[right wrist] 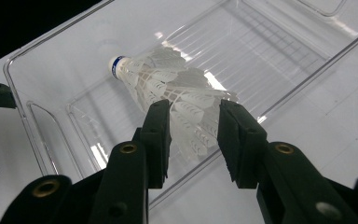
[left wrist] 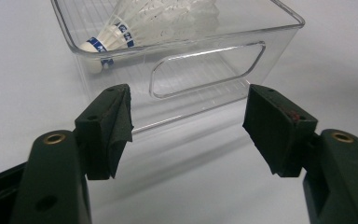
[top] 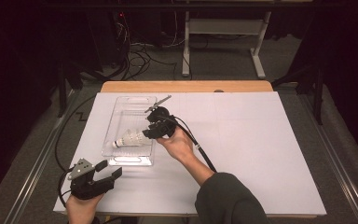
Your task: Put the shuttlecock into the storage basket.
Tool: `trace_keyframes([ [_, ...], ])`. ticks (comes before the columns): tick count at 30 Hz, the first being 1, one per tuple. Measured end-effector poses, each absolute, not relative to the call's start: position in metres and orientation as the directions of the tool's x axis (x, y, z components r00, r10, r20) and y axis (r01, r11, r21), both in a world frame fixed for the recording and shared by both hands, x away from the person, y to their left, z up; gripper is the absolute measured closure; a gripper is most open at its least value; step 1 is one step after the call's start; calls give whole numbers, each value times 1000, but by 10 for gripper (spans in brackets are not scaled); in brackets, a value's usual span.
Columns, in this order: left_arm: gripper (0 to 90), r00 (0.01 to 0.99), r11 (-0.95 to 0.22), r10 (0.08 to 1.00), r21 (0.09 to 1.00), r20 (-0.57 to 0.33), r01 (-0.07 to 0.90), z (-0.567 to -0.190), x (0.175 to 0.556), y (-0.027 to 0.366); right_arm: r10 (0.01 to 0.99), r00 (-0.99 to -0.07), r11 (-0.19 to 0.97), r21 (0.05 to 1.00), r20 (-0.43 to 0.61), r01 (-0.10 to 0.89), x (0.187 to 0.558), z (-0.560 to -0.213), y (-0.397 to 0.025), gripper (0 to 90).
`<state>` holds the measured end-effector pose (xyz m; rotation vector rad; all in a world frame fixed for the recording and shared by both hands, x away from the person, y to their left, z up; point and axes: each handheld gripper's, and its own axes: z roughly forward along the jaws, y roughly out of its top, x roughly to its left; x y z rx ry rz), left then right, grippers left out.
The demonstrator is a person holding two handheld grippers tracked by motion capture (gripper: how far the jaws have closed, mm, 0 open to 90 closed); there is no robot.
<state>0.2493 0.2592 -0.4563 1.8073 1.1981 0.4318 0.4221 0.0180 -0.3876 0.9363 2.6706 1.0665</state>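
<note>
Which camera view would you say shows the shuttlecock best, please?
The right gripper view: the shuttlecock sits close, its feathers between the right gripper jaws. The left gripper view crops it at the top; the high view shows it small in the clear bin.

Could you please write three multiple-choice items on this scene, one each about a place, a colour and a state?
1. Where is the shuttlecock?
A. on the bare table
B. held over the near end of the clear bin
C. in the left gripper

2. What colour is the band round the shuttlecock's cork?
A. blue
B. red
C. green

3. How does the left gripper stand?
A. shut on the bin's wall
B. shut on the shuttlecock
C. open, holding nothing

Answers: 1 B, the right gripper holds it by the feathers above the bin's near end, cork pointing away from the fingers. 2 A, the left gripper view shows a blue band above the white cork. 3 C, its fingers stand wide apart before the bin's end wall.
</note>
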Motion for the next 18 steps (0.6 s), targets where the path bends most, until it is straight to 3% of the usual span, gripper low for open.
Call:
trace_keyframes([
  [18, 330, 470, -129, 865, 824, -178, 551, -456, 249, 259, 602, -788, 505, 702, 130, 502, 422, -384, -7, 605],
])
